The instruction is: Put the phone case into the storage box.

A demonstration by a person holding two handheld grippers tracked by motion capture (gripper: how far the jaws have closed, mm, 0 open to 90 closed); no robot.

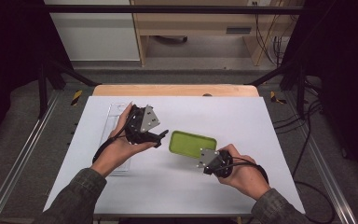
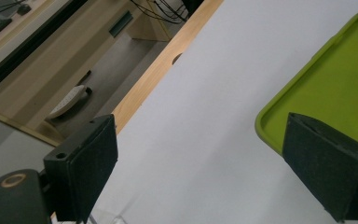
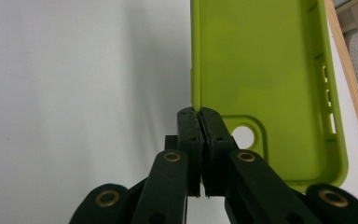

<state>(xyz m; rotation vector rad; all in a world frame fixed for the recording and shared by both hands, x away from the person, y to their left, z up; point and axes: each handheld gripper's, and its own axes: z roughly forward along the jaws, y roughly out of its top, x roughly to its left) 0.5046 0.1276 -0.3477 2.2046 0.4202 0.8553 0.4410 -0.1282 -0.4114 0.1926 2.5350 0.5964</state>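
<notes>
**Right jaws pinch the green case, left jaws spread wide beside it**

My right gripper (image 3: pixel 199 116) is clamped hard on the rim of the green phone case (image 1: pixel 192 143), the two black pads pressed together with the thin wall of the case squeezed between them. From the right gripper view the case (image 3: pixel 265 84) lies hollow side up on the white table (image 1: pixel 242 121), its camera hole just beside my pads and the button slots running along the far edge.

Over on my other side, my left gripper (image 1: pixel 161 136) is spread wide and holds nothing. In the left gripper view its jaws stand far apart with bare white table between them, and one corner of the case (image 2: pixel 335 88) sits just behind the right-hand pad (image 2: pixel 324 168), not touched as far as I can see. In the high view, a clear plastic tray (image 1: pixel 114 122) lies under my left hand (image 1: pixel 121 144), near the table's left edge.
</notes>
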